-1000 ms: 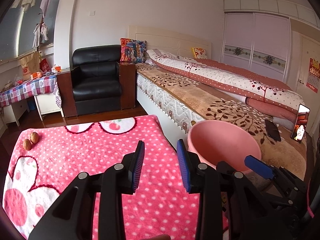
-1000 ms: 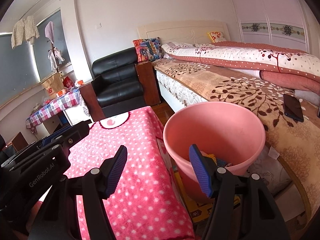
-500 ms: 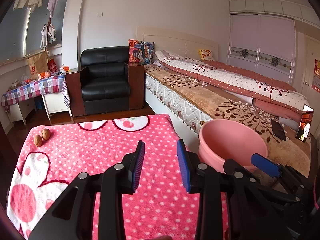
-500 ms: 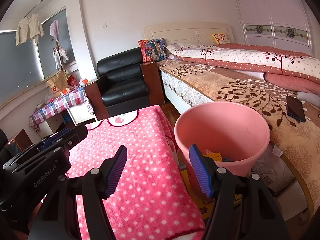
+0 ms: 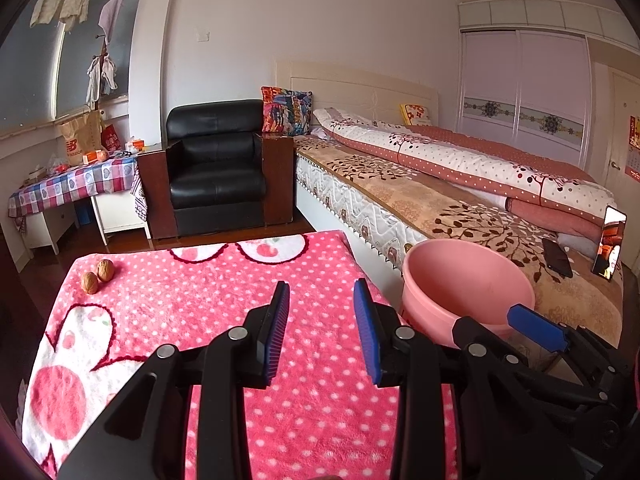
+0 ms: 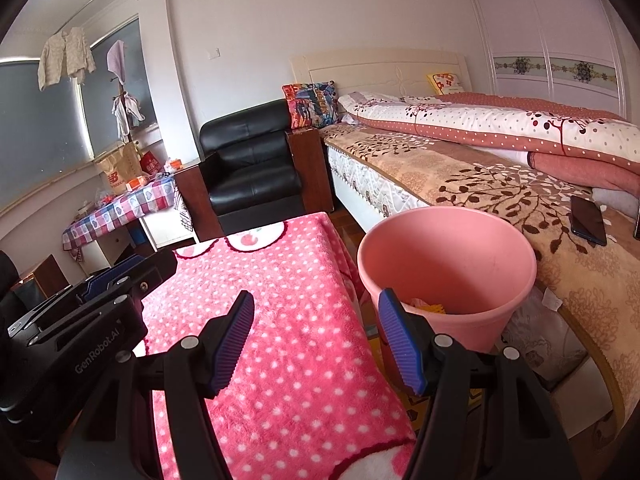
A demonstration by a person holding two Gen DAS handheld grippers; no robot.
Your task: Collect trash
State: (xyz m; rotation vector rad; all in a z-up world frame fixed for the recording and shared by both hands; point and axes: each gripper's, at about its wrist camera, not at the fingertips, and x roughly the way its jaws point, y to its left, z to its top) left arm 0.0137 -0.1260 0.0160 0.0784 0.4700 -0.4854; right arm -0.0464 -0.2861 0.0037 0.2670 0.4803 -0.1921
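Far left of fingers [image 5: 280,312]: two walnuts [image 5: 98,275]

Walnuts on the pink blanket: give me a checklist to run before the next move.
1. Left tool open and holding nothing: ok.
2. Right tool open and holding nothing: ok.
3. Two walnuts in view on the pink blanket, at its far left corner: ok.
4. Blanket between the left tool and the walnuts free of obstacles: ok.
5. Pink bin upright, mouth unobstructed: ok.
6. Walnuts are trash, not food: cannot tell.

Black armchair [image 5: 216,168] between bed [image 5: 420,196] and checked side table [image 5: 72,184]
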